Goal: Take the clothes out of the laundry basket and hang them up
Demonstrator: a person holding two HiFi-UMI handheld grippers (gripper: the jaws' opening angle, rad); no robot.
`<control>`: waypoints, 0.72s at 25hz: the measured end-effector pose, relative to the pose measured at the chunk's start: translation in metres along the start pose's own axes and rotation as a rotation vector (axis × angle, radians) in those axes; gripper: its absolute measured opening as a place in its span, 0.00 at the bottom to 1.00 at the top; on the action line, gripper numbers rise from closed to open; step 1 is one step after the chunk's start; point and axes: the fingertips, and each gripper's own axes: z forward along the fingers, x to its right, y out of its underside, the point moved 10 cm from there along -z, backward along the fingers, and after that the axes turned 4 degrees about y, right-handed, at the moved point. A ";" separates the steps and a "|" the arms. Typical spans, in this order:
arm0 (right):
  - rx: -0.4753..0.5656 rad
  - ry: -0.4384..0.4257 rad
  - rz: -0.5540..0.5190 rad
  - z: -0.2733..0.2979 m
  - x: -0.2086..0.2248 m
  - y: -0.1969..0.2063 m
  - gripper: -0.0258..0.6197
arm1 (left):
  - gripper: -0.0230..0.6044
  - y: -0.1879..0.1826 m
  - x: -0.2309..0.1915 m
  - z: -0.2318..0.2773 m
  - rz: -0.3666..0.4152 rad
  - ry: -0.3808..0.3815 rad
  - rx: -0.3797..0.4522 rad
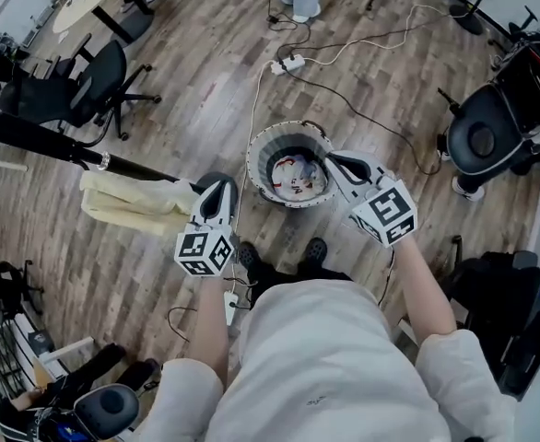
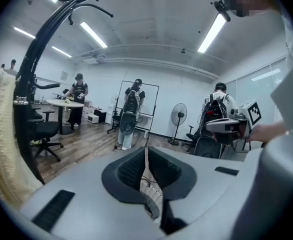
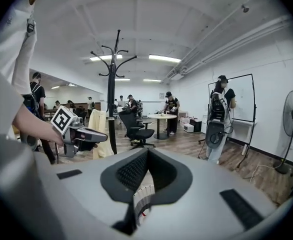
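In the head view, the round, pale grey, ribbed laundry basket (image 1: 254,159) is standing on the brown wood-plank floor (image 1: 178,90) just ahead of the person's dark shoes (image 1: 248,257); a bundle of white-and-red patterned clothes (image 1: 298,175) is lying inside it. The left gripper (image 1: 219,191) is hovering off the basket's near left rim, and the right gripper (image 1: 339,166) is hanging over its near right rim. A long cream garment (image 1: 127,205) is draping over an arm of the black metal coat rack (image 1: 40,141), just beside the left gripper; a careless swing there is likely to be dragging it off. Cables from the white power strip (image 1: 289,63) are trailing up to the basket, so a step forward is risking a snag.

In the left gripper view, the left gripper (image 2: 145,151) is showing its jaws pressed together with nothing between them; the cream garment (image 2: 1,134) is hanging at the far left beside the coat rack (image 2: 31,84).

In the right gripper view, the right gripper (image 3: 147,154) is likewise closed and carrying nothing; the left gripper (image 3: 81,134) is floating beside the cream garment (image 3: 99,129). Diving in like this is likely to be prodding the clothes rather than catching them, and a jaw hooking the rim is likely to be tipping the light basket.
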 end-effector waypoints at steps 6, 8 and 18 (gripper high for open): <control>0.000 0.054 0.071 -0.017 0.005 0.022 0.05 | 0.09 -0.017 0.040 0.027 0.111 0.097 -0.019; -0.001 0.068 0.085 -0.021 0.007 0.027 0.05 | 0.09 -0.022 0.049 0.033 0.127 0.119 -0.027; -0.008 0.094 0.132 -0.033 0.011 0.041 0.05 | 0.09 -0.032 0.076 0.047 0.152 0.165 -0.047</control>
